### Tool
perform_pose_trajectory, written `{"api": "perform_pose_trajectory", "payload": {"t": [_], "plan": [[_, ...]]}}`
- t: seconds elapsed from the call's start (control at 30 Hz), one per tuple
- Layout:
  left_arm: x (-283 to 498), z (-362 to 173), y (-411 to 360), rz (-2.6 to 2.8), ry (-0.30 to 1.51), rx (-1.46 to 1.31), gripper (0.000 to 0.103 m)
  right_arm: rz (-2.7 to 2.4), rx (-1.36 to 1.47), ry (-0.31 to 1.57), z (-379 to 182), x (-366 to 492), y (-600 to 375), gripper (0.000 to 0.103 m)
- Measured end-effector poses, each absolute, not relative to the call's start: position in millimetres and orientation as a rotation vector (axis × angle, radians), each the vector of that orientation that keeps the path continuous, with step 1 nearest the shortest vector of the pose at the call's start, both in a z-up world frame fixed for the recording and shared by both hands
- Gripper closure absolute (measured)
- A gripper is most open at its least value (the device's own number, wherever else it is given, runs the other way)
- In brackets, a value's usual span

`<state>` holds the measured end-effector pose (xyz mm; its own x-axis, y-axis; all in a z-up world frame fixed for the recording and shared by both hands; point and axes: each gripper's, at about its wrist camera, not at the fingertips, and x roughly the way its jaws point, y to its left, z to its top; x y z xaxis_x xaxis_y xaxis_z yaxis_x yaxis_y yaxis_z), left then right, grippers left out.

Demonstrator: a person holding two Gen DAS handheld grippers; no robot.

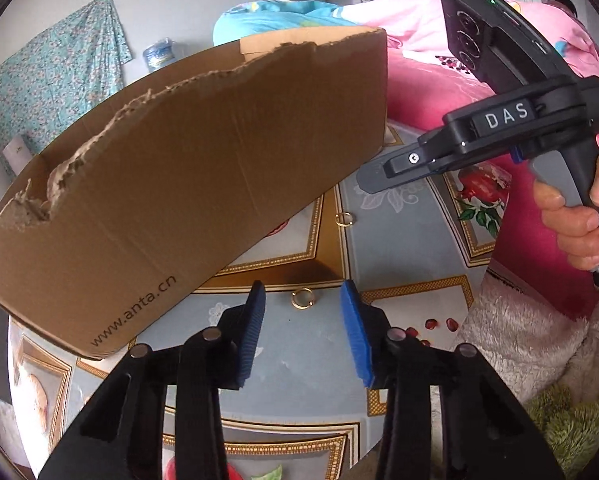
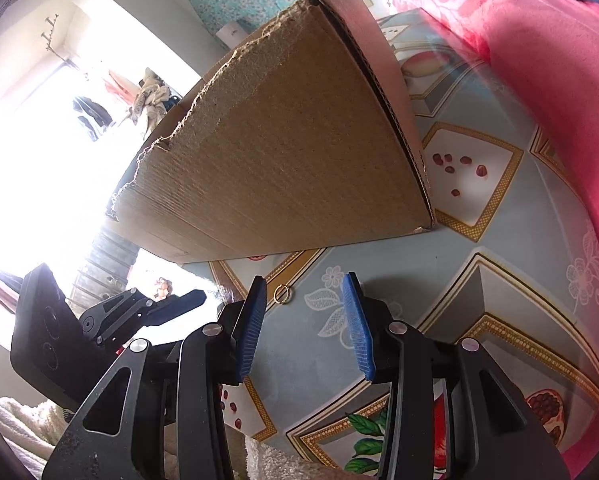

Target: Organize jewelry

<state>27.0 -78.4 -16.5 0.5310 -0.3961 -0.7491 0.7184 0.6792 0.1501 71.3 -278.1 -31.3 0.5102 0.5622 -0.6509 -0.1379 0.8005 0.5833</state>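
Observation:
A gold ring [image 1: 302,298] lies on the patterned table cover, right between the tips of my open left gripper [image 1: 303,300]. A second gold ring [image 1: 344,219] lies farther off, near the foot of a torn cardboard box [image 1: 187,168]. My right gripper [image 2: 305,300] is open and empty, just above the cover; a gold ring [image 2: 281,294] lies close to its left fingertip [image 2: 257,300]. The right gripper's body [image 1: 499,132] shows in the left wrist view, held by a hand. The box [image 2: 283,152] stands just beyond the ring in the right wrist view.
The table cover [image 1: 399,240] is blue-grey with gold borders and fruit prints. A pink bed [image 1: 439,80] with a person lies behind. A fluffy white cloth [image 1: 519,340] lies at the right edge. The left gripper's body [image 2: 111,320] sits at the lower left of the right wrist view.

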Motion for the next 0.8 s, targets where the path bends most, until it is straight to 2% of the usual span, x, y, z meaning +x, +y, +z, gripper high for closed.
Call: {"api": "perform_pose_trajectory", "payload": {"t": [0.03, 0.17, 0.3, 0.37, 0.4, 0.8], "plan": [[30, -16, -78, -0.718, 0.754, 0.479, 0.074, 0.446, 0.502, 0.949, -33, 71, -279, 0.065], [43, -15, -79, -0.775, 0.772, 0.480, 0.082, 0.453, 0.510, 0.946, -34, 69, -284, 0.065], [53, -14, -82, -0.799, 0.784, 0.469, 0.096, 0.457, 0.514, 0.944, -35, 69, -287, 0.065], [52, -15, -86, -0.789, 0.773, 0.480, 0.098, 0.458, 0.515, 0.943, -36, 69, -287, 0.065], [52, -15, -87, -0.786, 0.771, 0.477, 0.102, 0.458, 0.515, 0.942, -36, 69, -287, 0.065], [46, -10, -61, -0.641, 0.804, 0.207, 0.103, 0.430, 0.487, 0.949, -30, 70, -277, 0.065]]}}
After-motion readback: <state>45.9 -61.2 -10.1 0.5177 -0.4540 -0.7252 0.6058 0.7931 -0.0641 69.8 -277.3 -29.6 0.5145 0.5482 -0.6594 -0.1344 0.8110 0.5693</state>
